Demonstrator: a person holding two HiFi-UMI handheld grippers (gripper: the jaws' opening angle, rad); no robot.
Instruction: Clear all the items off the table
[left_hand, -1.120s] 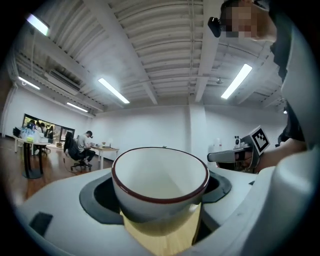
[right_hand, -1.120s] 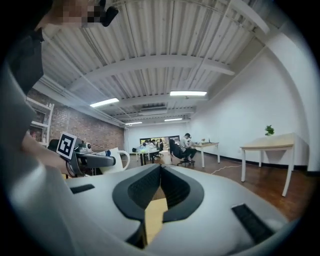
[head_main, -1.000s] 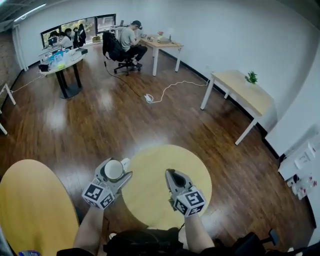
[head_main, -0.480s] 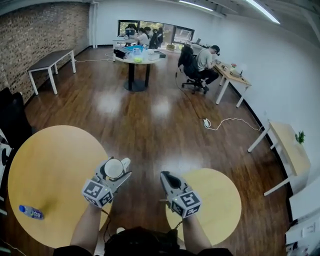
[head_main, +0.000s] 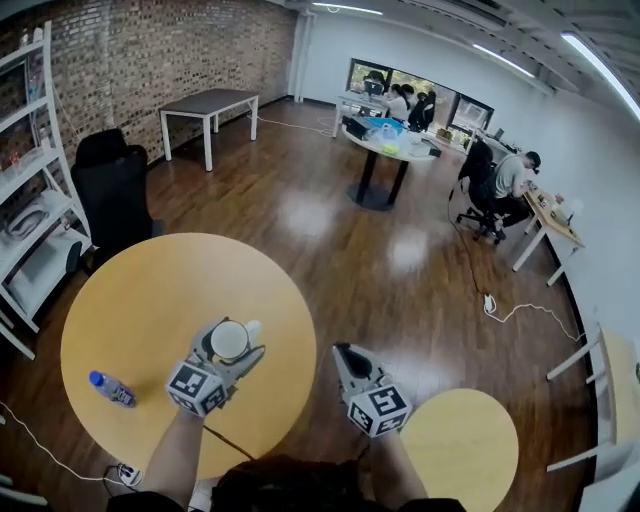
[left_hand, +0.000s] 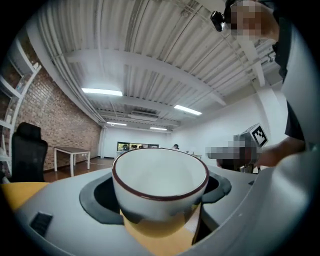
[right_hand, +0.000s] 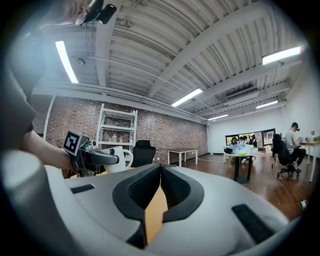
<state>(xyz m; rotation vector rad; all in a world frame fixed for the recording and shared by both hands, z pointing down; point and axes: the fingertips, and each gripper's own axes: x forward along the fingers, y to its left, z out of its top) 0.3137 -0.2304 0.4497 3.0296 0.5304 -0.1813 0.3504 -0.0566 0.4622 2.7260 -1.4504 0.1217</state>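
Widest of all is the dark wooden floor (head_main: 330, 240), running away to a brick wall on the left. On it stands the large round yellow table (head_main: 140, 290), filling the lower left of the head view. Against the left edge, there's a white shelf unit (head_main: 30, 215), and a black chair (head_main: 112, 190) is parked just beside it. Down at the lower right sits a smaller round yellow table (head_main: 470, 445), its top bare.

Now the tools. The left gripper (head_main: 232, 338) hangs over the near right part of the large table, fingers clamped on a white cup (left_hand: 159, 182) with a dark rim. The cup is upright, mouth up, pinched from both sides, and the left gripper view shows the pads hard against its wall. The right gripper (head_main: 348, 355) sits alongside, over the strip of floor between the two tables. Its jaws are pressed together with nothing between them, as the right gripper view shows plainly.

Smallest thing out there is a water bottle (head_main: 110, 388) with a blue cap. It lies on its side near the large table's left edge, well apart from both grippers.
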